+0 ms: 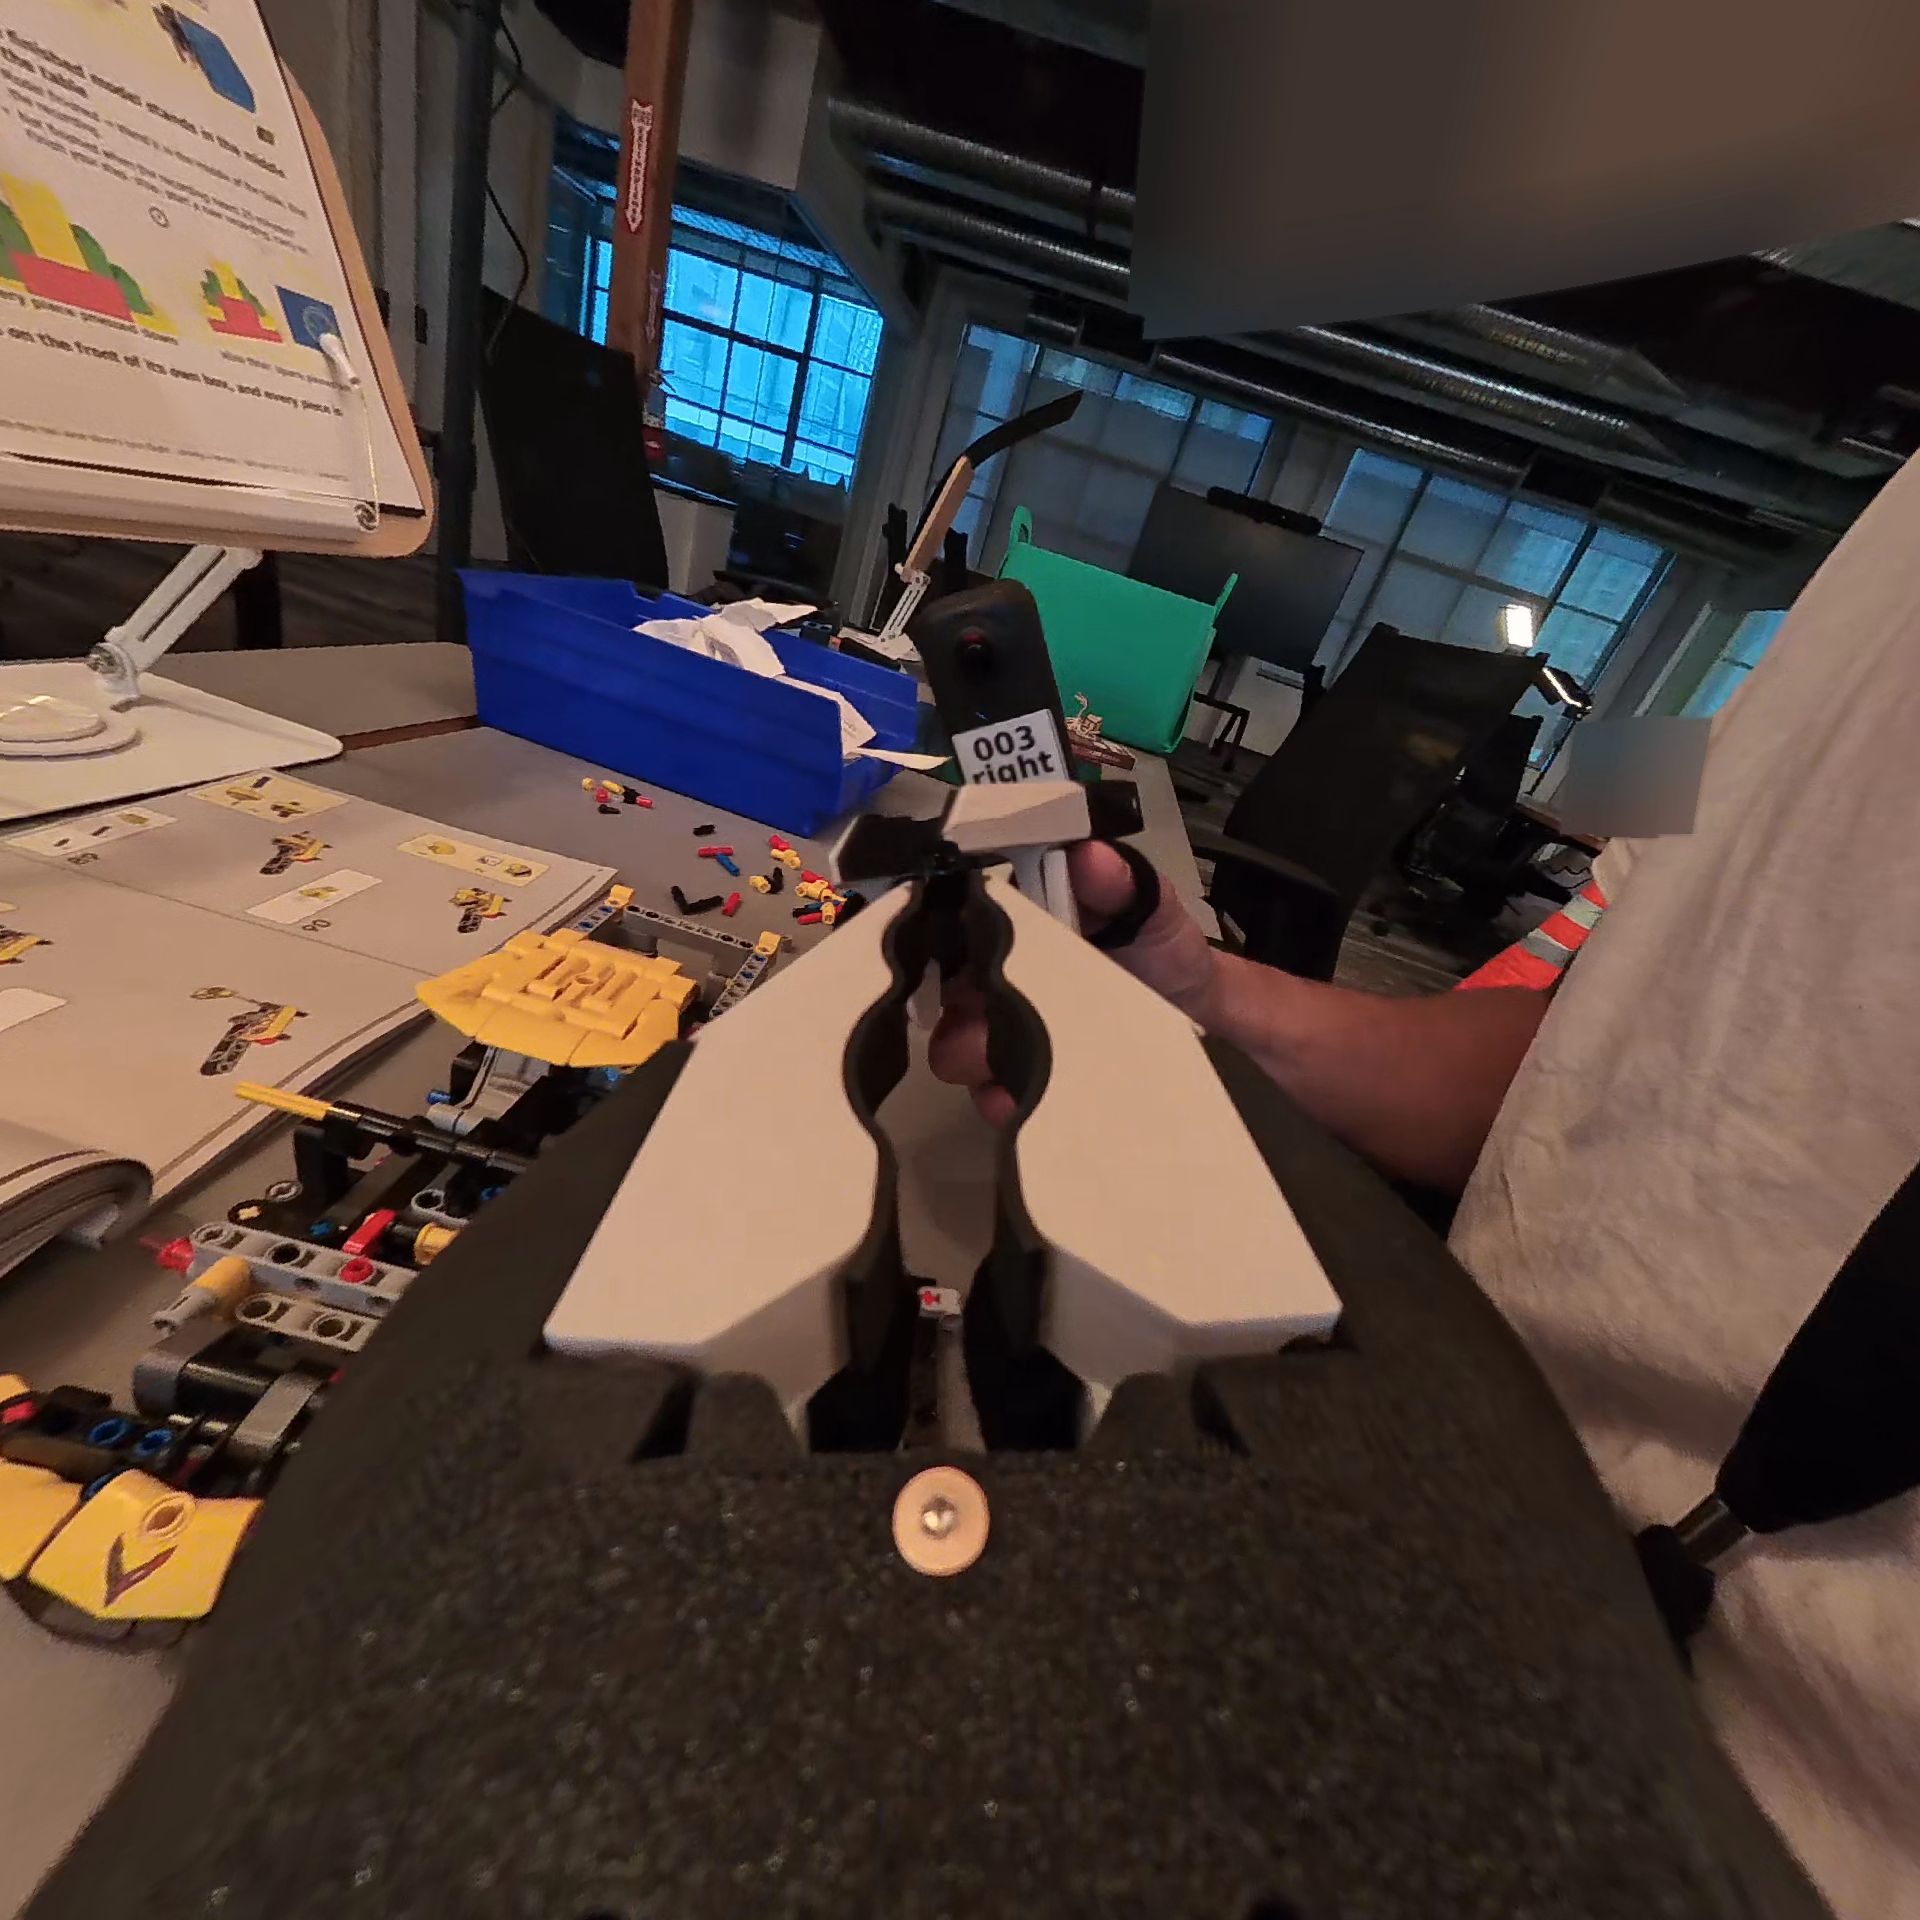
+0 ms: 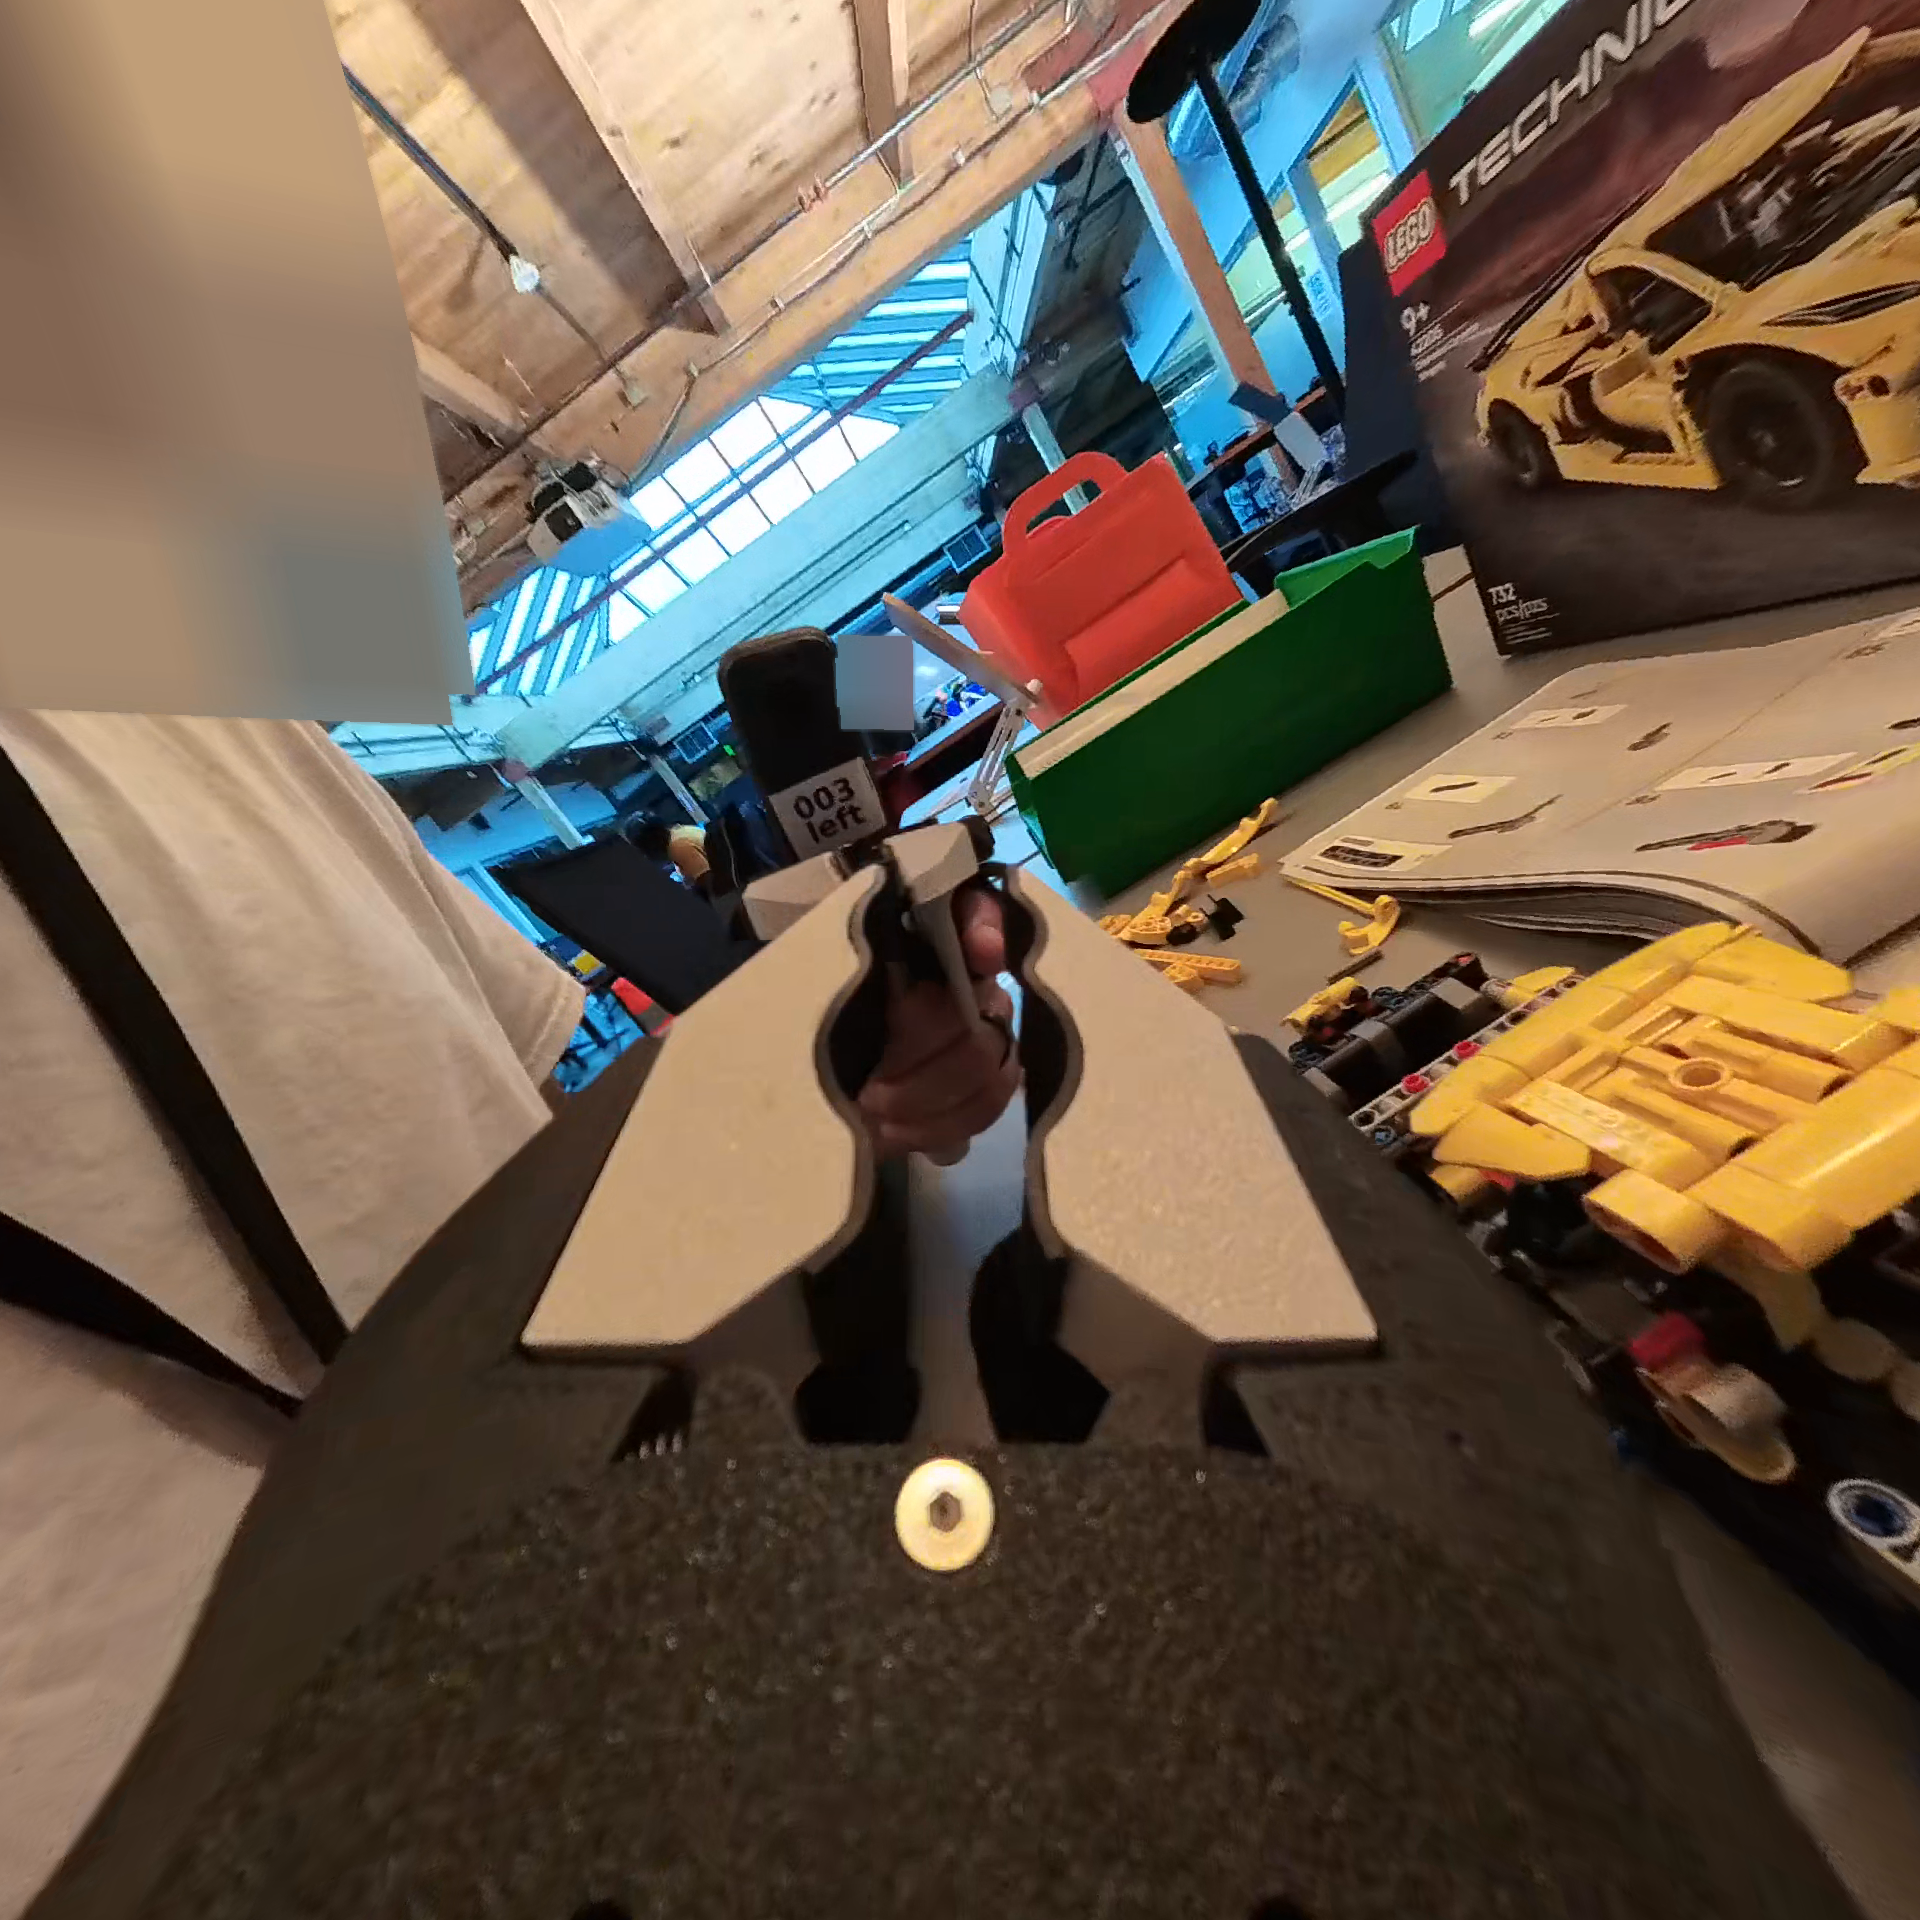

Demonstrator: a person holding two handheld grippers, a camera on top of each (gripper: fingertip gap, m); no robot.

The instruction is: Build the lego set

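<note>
The half-built yellow and black lego car lies on the grey table to the left of my left gripper; in the right wrist view the car is to the right. My left gripper and right gripper are raised above the table and point at each other, tips almost touching. Both look shut. The right gripper also shows in the left wrist view, and the left gripper in the right wrist view. I cannot tell whether a small piece is pinched between the tips.
An open instruction booklet lies behind the car. Small loose pins and yellow pieces are scattered on the table. A blue bin, a green bin and the set's box stand at the back. A person in a white shirt is close. Both grippers' tips are close together, under 4 cm apart.
</note>
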